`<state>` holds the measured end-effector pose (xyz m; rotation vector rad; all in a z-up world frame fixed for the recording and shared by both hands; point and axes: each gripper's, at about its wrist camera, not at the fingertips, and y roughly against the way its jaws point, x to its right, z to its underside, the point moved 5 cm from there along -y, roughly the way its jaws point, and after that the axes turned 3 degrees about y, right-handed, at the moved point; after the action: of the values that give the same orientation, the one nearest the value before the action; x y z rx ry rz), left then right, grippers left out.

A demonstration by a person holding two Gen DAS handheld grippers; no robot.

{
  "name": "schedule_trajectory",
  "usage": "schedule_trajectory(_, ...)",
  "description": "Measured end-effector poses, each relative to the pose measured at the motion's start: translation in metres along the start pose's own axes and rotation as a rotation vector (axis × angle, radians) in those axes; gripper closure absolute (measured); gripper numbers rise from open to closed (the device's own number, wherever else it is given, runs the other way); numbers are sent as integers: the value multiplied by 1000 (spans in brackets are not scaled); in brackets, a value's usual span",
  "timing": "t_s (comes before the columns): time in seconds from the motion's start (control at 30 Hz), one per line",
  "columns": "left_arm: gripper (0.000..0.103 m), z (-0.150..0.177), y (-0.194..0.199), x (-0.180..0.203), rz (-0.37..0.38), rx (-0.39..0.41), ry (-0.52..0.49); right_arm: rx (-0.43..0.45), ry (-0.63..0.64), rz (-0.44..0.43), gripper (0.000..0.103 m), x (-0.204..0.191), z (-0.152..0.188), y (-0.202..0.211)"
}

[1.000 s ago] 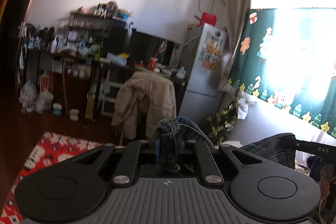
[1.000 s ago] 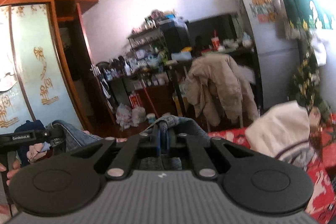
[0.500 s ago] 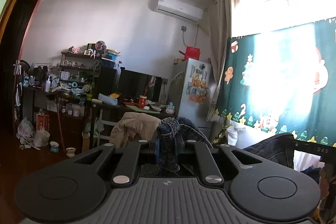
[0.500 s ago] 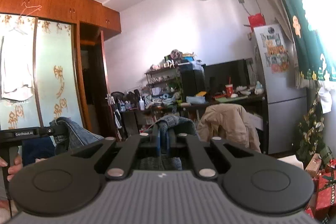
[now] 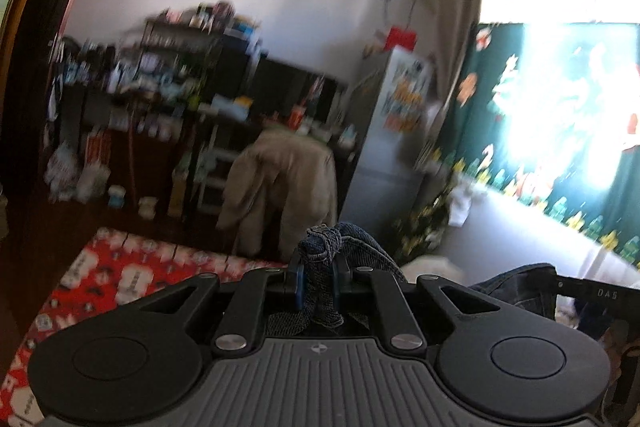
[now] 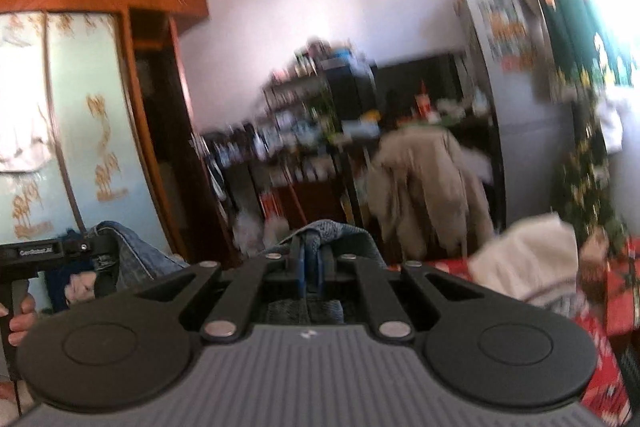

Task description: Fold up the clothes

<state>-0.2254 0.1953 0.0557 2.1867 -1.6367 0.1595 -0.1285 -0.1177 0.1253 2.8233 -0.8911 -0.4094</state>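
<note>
Both grippers hold one pair of blue denim jeans up in the air. My left gripper (image 5: pixel 318 277) is shut on a bunched fold of the jeans (image 5: pixel 324 247). My right gripper (image 6: pixel 310 273) is shut on another part of the jeans (image 6: pixel 328 229). In the left wrist view the right gripper's bar shows at the right edge with denim (image 5: pixel 516 281) hanging from it. In the right wrist view the left gripper (image 6: pixel 60 251) shows at the left edge with denim (image 6: pixel 132 251) beside it. Most of the garment hangs below, out of view.
A red patterned bed cover (image 5: pixel 132 275) lies below. A white garment (image 6: pixel 528 263) lies on it at the right. Behind stand a chair with a beige coat (image 5: pixel 284 179), cluttered shelves (image 5: pixel 160 87), a fridge (image 5: pixel 396 131) and a wardrobe (image 6: pixel 60 127).
Both cameras tilted up half a second ago and have now tipped back down, with motion blur; the red cover is in view again. Both grippers stay shut on the jeans.
</note>
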Motion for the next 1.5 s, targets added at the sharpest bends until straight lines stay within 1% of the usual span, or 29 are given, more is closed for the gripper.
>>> schedule_trajectory(0.07,91,10,-16,-8,-12,-27,4,-36,-3,14,97,7,16,-18)
schedule_trajectory(0.2,91,12,-49,-22,-39,-56,0,-74,-13,41,97,22,37,-58)
schedule_trajectory(0.33,91,9,-88,-34,-52,-78,-18,-97,-16,47,97,37,35,-107)
schedule_trajectory(0.43,91,7,-126,-40,-57,-93,-51,-117,-13,59,97,50,27,-155)
schedule_trajectory(0.53,91,8,-171,-53,-76,-143,-59,-140,-9,81,96,68,20,-206)
schedule_trajectory(0.67,91,18,-224,-73,-115,-194,-65,-188,-17,92,96,93,27,-272)
schedule_trajectory(0.8,91,25,-275,-99,-158,-245,-16,-238,-20,115,96,121,45,-340)
schedule_trajectory(0.9,91,29,-308,-118,-185,-273,34,-253,-28,144,96,143,58,-382)
schedule_trajectory(1.0,91,35,-338,-136,-217,-302,74,-287,-74,165,96,169,71,-421)
schedule_trajectory(1.1,91,47,-365,-149,-245,-347,104,-318,-112,193,96,193,88,-453)
schedule_trajectory(1.13,89,50,-370,-153,-257,-358,118,-327,-128,203,94,201,94,-464)
schedule_trajectory(1.17,87,54,-375,-158,-270,-368,133,-336,-146,218,86,209,101,-472)
schedule_trajectory(1.2,83,55,-378,-161,-287,-368,143,-344,-164,234,83,216,108,-479)
schedule_trajectory(1.23,78,54,-376,-163,-311,-349,151,-349,-182,249,72,223,115,-484)
schedule_trajectory(1.27,74,52,-372,-164,-311,-328,154,-338,-177,254,67,226,118,-486)
schedule_trajectory(1.3,61,51,-369,-164,-308,-308,157,-322,-166,255,66,227,118,-487)
schedule_trajectory(1.33,52,48,-363,-163,-298,-290,161,-307,-154,256,60,228,119,-489)
schedule_trajectory(1.37,51,46,-358,-162,-287,-273,165,-299,-140,252,53,227,120,-488)
schedule_trajectory(1.4,51,45,-353,-159,-273,-267,166,-292,-124,245,51,225,119,-487)
schedule_trajectory(1.5,51,45,-336,-152,-243,-272,167,-296,-90,211,50,215,117,-478)
